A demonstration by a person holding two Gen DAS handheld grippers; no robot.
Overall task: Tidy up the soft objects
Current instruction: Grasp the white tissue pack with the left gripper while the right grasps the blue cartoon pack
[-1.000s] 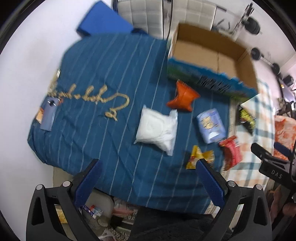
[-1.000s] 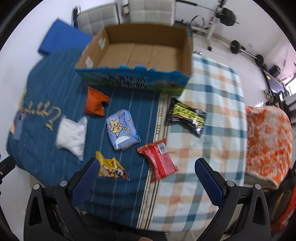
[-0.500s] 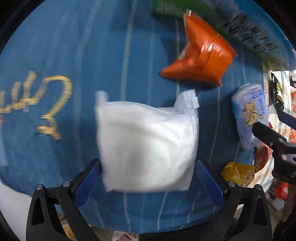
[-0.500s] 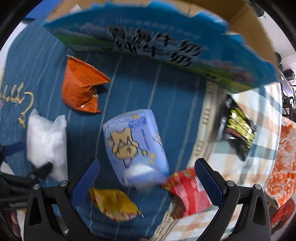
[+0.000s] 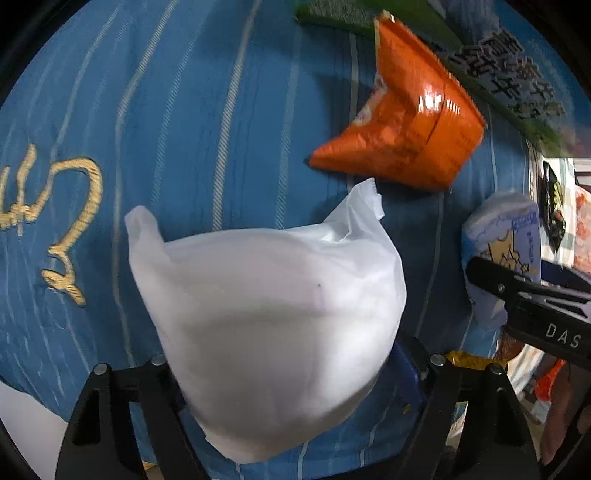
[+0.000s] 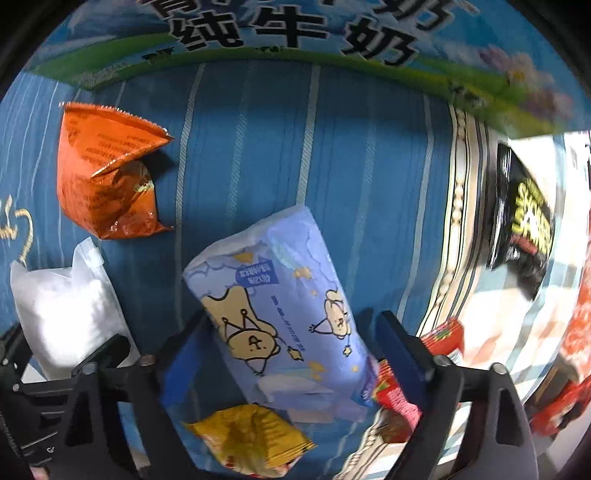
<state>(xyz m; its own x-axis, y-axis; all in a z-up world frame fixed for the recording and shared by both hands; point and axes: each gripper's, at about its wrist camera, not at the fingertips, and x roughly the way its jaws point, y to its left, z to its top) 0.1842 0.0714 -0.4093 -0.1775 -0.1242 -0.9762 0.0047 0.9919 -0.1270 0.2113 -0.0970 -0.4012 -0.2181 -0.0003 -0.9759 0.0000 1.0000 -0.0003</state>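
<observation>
A soft white packet (image 5: pixel 269 314) fills the left wrist view. My left gripper (image 5: pixel 288 373) is shut on its near end and holds it over the blue striped cloth (image 5: pixel 192 110). The packet also shows in the right wrist view (image 6: pixel 66 310). My right gripper (image 6: pixel 291 347) is shut on a light blue tissue pack with cartoon bears (image 6: pixel 280 314), which also shows in the left wrist view (image 5: pixel 502 243). An orange snack bag (image 6: pixel 107 177) lies beyond, near the box wall.
A printed milk carton box (image 6: pixel 295 33) stands close ahead. A yellow snack bag (image 6: pixel 251 439), a red bag (image 6: pixel 406 376) and a black bag (image 6: pixel 524 218) lie around on the blue and checked cloths (image 6: pixel 498 325). Gold embroidery (image 5: pixel 66 229) is at left.
Both grippers dropped down from high above the bed onto the packets. The left one closed on the white packet, the right one closed on the tissue pack.
</observation>
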